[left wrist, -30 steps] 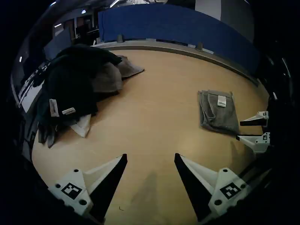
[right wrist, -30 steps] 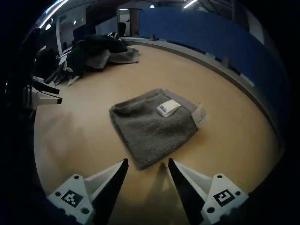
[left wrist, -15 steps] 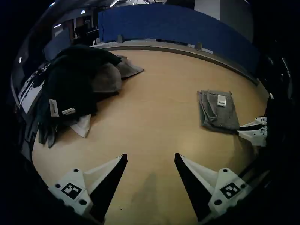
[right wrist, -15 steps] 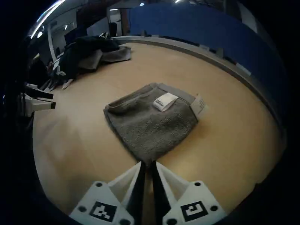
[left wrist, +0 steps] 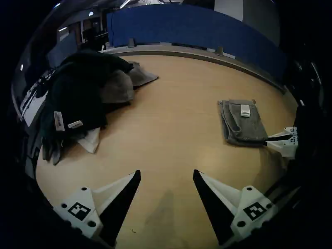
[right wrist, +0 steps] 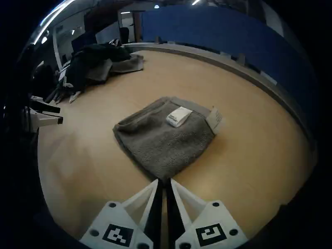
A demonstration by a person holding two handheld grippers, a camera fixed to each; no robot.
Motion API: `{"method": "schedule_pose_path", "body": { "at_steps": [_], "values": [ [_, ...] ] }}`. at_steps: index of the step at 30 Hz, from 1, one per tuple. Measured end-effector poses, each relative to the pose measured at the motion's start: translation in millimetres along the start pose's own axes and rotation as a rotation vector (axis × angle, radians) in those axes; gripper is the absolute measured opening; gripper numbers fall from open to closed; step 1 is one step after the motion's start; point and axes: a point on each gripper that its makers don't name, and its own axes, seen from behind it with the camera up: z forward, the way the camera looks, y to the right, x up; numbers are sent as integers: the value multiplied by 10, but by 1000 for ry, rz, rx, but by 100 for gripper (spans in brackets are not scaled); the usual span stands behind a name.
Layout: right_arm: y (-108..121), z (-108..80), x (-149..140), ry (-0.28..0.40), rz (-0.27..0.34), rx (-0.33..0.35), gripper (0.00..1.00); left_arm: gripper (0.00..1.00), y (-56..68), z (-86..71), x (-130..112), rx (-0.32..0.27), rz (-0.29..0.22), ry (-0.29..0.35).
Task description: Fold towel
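A folded grey towel point(right wrist: 166, 139) with a white tag point(right wrist: 179, 116) lies on the wooden table point(right wrist: 253, 137). My right gripper point(right wrist: 163, 181) is shut on the towel's near corner, its fingers almost touching. In the left gripper view the same towel point(left wrist: 242, 122) lies at the right, with the right gripper point(left wrist: 269, 139) at its near edge. My left gripper point(left wrist: 166, 174) is open over bare table, nothing between its fingers. It also appears at the left edge of the right gripper view as the left gripper point(right wrist: 61, 115), well apart from the towel.
A heap of dark and grey cloths point(left wrist: 83, 91) lies at the table's far left, also seen as the heap point(right wrist: 97, 62) in the right gripper view. A blue partition point(left wrist: 195, 25) runs along the table's back edge. Bare wood lies between heap and towel.
My right gripper went from open to shut on the towel's near corner, and the towel has shifted slightly. The left gripper has stayed put and open.
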Motion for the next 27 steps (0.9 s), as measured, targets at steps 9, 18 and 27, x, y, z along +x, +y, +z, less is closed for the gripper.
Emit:
{"method": "schedule_pose_path", "body": {
  "at_steps": [9,18,27],
  "values": [
    [97,-299,452,88,-36,-13,5,94,11,22,100,-7,-4,12],
    [215,-730,1021,179,-75,-23,5,94,13,10,157,-7,-4,23],
    [324,-1131,1362,225,-117,-28,5,94,41,-35,163,-11,-2,29]
  ]
}}
